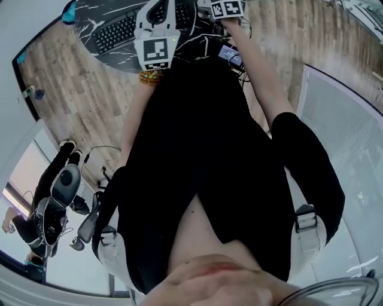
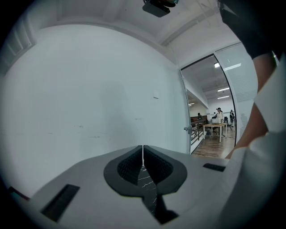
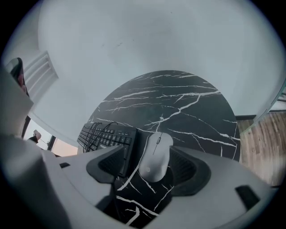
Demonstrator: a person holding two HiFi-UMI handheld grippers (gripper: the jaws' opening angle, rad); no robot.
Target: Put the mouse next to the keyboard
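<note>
A pale grey mouse (image 3: 155,156) lies on the round black marble table (image 3: 187,107), just right of the black keyboard (image 3: 105,136). My right gripper (image 3: 149,157) is open with the mouse between its jaws; the left jaw stands clear of it and hangs over the keyboard's end. My left gripper (image 2: 143,156) is shut with nothing in it and points at a white wall. In the head view the keyboard (image 1: 116,31) shows at the top on the table (image 1: 99,12), with the left gripper (image 1: 169,11) over its right end.
The person's black-clad body fills the middle of the head view. Wood floor (image 1: 78,89) surrounds the table. An office chair (image 1: 60,191) stands at lower left, a glass partition (image 1: 353,137) at right. A doorway (image 2: 214,127) opens onto an office with desks and people.
</note>
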